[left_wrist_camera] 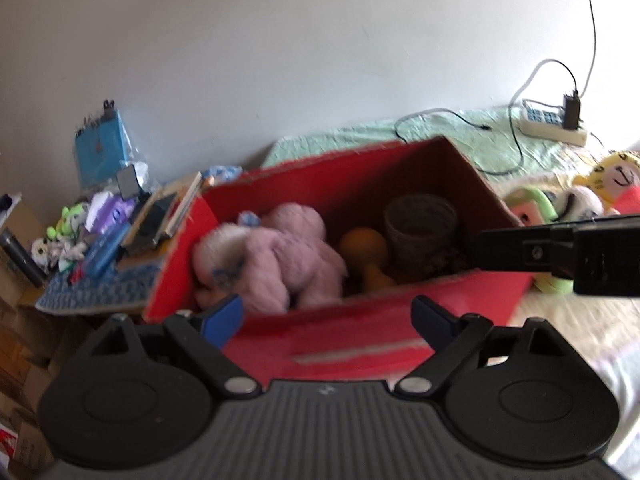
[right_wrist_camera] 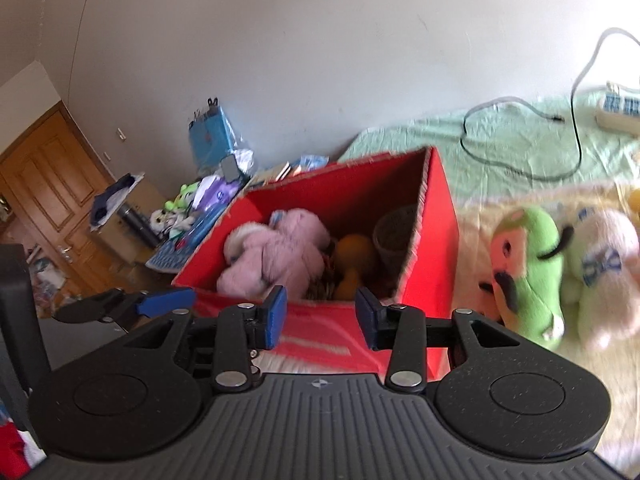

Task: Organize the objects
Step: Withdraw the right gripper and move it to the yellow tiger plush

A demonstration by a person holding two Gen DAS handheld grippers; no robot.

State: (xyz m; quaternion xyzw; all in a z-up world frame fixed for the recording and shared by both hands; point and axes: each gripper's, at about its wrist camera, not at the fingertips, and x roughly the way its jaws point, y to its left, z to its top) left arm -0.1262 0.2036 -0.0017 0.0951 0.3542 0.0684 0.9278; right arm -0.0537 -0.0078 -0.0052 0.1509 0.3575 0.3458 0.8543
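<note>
Red box (right_wrist_camera: 436,216) on green bedsheet (right_wrist_camera: 520,148) by white wall (right_wrist_camera: 320,40); left gripper (left_wrist_camera: 326,316) wide, right gripper (right_wrist_camera: 322,316) narrower, both empty.

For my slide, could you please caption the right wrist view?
Open right gripper before a red box holding a pink plush toy; green plush toy beside it.

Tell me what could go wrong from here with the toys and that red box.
1. The pink plush, orange toy and woven basket already crowd the red box; adding the green plush may be a tight fit.
2. The black cable trails behind the box and could snag a toy.
3. Both the left gripper and right gripper are empty and close together, so they might bump.
</note>
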